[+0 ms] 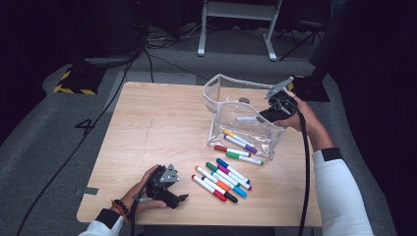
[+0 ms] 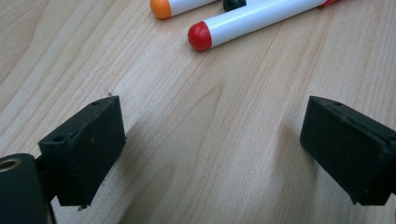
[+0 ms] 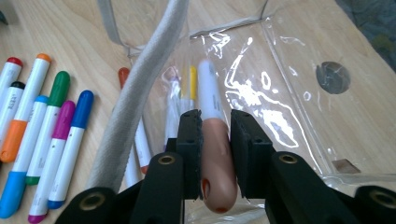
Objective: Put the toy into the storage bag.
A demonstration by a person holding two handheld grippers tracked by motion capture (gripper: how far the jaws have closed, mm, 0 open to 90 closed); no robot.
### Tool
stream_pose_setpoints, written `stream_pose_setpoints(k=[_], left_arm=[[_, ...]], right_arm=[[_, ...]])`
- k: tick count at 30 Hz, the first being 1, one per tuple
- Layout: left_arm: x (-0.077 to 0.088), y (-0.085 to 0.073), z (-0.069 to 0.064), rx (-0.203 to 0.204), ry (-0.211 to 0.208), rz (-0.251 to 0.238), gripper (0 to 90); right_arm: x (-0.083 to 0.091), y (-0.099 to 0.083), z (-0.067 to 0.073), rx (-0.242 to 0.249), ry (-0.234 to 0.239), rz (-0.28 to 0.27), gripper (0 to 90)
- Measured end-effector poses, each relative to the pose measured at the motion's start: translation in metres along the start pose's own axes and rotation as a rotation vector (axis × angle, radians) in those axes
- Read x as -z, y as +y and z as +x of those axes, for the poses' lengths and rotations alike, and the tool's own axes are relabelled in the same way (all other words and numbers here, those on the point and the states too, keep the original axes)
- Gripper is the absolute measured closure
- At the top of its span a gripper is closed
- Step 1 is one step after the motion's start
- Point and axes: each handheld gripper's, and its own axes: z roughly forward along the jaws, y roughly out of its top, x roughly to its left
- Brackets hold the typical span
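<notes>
Starting at the left of the high view, we see the left gripper [image 1: 184, 197] resting low on the wooden table [image 1: 147, 128], held by the person's left hand [image 1: 142, 194] near the front edge. In the left gripper view its jaws stand wide apart with only bare wood between them, and a red-capped marker [image 2: 252, 21] and an orange-capped marker [image 2: 180, 5] lie just ahead of them.

Moving right, we find a loose row of markers [image 1: 223, 179] lying on the table in front of the pouch, with caps in red, black, orange, green, blue and purple. Two more markers [image 1: 238, 154] lie just beside the pouch's front wall.

Further right stands the clear plastic pouch [image 1: 231, 105], open at the top, with a grey fabric rim. Inside it we see a yellow-capped marker [image 1: 235, 137] and a purple-capped one.

At the far right, the right gripper [image 3: 215, 135] is held over the pouch's opening by the person's right hand [image 1: 295, 118]. Its jaws are narrow and pinch a brown-capped marker [image 3: 215, 163] by the cap, the white barrel pointing into the pouch.
</notes>
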Motion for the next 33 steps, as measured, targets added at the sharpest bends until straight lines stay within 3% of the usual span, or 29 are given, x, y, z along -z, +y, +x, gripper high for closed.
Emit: stream_pose_setpoints(k=[1,8,11,15,19,25,33], left_arm=[[0.0,0.0,0.0,0.0,0.0,0.0,7.0],[0.0,0.0,0.0,0.0,0.0,0.0,7.0],[0.0,0.0,0.0,0.0,0.0,0.0,7.0],[0.0,0.0,0.0,0.0,0.0,0.0,7.0],[0.0,0.0,0.0,0.0,-0.001,0.0,6.9],[0.0,0.0,0.0,0.0,-0.001,0.0,6.9],[0.0,0.0,0.0,0.0,0.0,0.0,7.0]], right_arm=[[0.0,0.0,0.001,0.001,0.005,0.003,73.5],[0.004,-0.001,0.0,-0.009,-0.08,-0.026,61.9],[0.013,-0.005,-0.003,-0.044,-0.139,-0.072,55.1],[0.03,-0.013,-0.004,-0.073,-0.181,-0.146,51.2],[0.053,-0.023,-0.002,-0.107,-0.201,-0.255,46.1],[0.076,-0.038,0.017,-0.095,-0.205,-0.352,39.0],[0.09,-0.07,0.054,-0.055,-0.209,-0.435,39.1]])
